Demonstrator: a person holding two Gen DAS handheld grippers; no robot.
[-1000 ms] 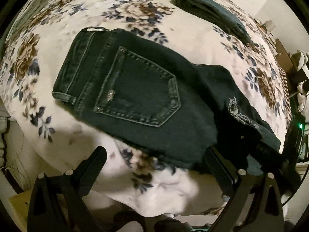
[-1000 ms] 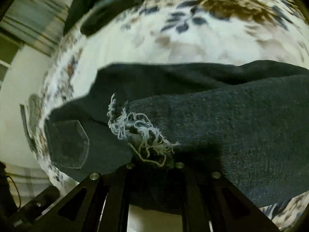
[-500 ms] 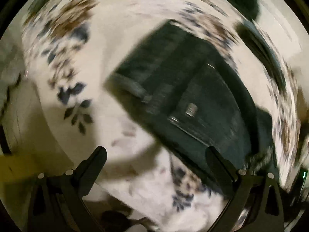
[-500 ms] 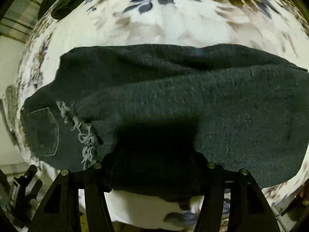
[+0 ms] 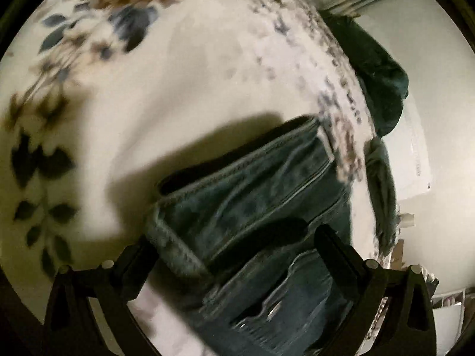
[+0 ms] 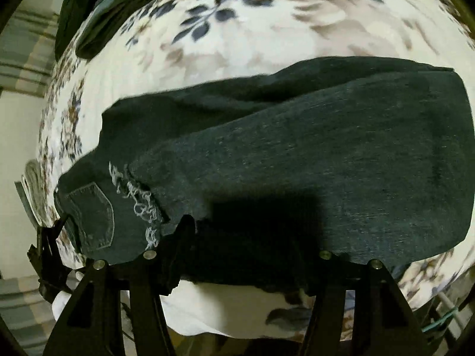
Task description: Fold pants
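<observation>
Dark denim pants (image 6: 297, 154) lie folded across a floral bedsheet (image 6: 225, 44). The back pocket (image 6: 95, 216) and a frayed hem (image 6: 139, 204) are at the left in the right wrist view. My right gripper (image 6: 237, 255) is open at the near edge of the folded leg, its fingers either side of the cloth edge. In the left wrist view the waistband (image 5: 237, 178) is close up. My left gripper (image 5: 234, 249) is open, its jaws straddling the waistband corner.
Other dark folded clothes (image 5: 377, 89) lie at the far edge of the bed, also shown in the right wrist view (image 6: 89, 12). The bed edge runs just under both grippers. A wall and furniture stand beyond the bed.
My left gripper swung left and down onto the waistband. My right gripper opened, letting go of the frayed hem, and moved back to the near edge of the folded leg.
</observation>
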